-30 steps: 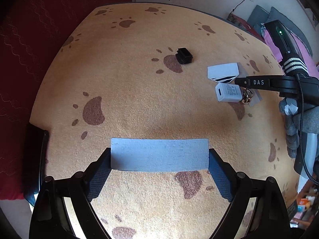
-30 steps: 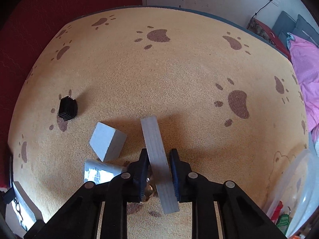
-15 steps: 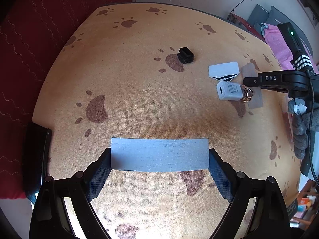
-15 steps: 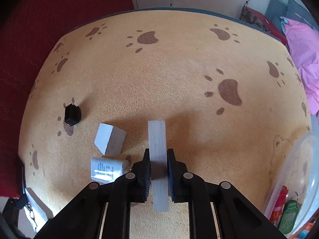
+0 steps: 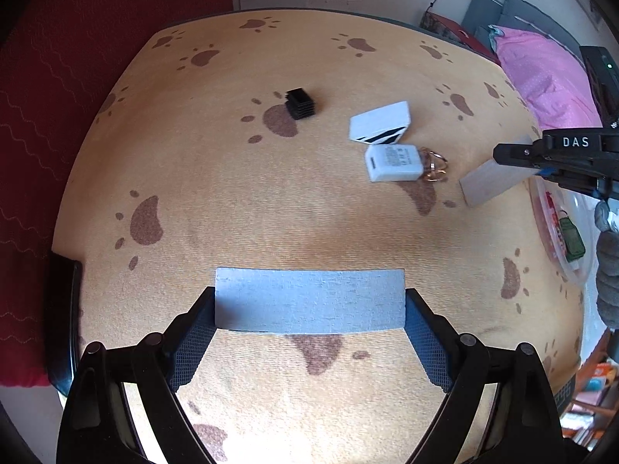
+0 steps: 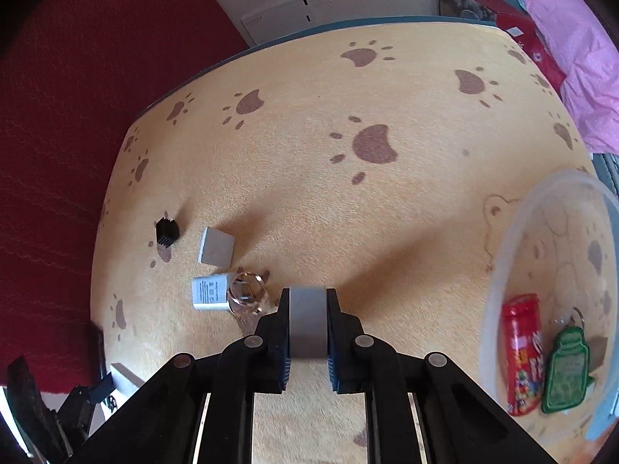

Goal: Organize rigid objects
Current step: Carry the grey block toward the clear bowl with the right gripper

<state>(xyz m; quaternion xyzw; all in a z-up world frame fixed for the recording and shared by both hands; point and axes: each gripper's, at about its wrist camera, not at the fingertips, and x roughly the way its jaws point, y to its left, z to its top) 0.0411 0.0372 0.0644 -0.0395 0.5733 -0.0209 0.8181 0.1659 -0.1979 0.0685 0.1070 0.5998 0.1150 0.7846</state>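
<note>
My left gripper (image 5: 309,303) is shut on a wide grey slab (image 5: 309,295), one pad on each short end, held above the paw-print cloth. My right gripper (image 6: 308,309) is shut on a narrower grey slab (image 6: 308,324), seen end-on and lifted off the cloth. In the left wrist view that slab (image 5: 489,183) hangs tilted under the right gripper (image 5: 516,154). On the cloth lie a black ribbed cap (image 5: 300,103), a white box (image 5: 381,121), and a white charger (image 5: 392,162) with metal rings (image 5: 435,164) beside it.
A clear plastic tub (image 6: 499,270) stands at the right, holding a red candy tube (image 6: 522,352) and a green jar-shaped tag (image 6: 566,371). Red fabric (image 6: 58,154) borders the left edge of the cloth. Pink bedding (image 5: 549,77) lies beyond its far right corner.
My right gripper has lifted its slab, rolled, and moved right, away from the charger and toward the tub. My left gripper drifted slightly with its slab still held.
</note>
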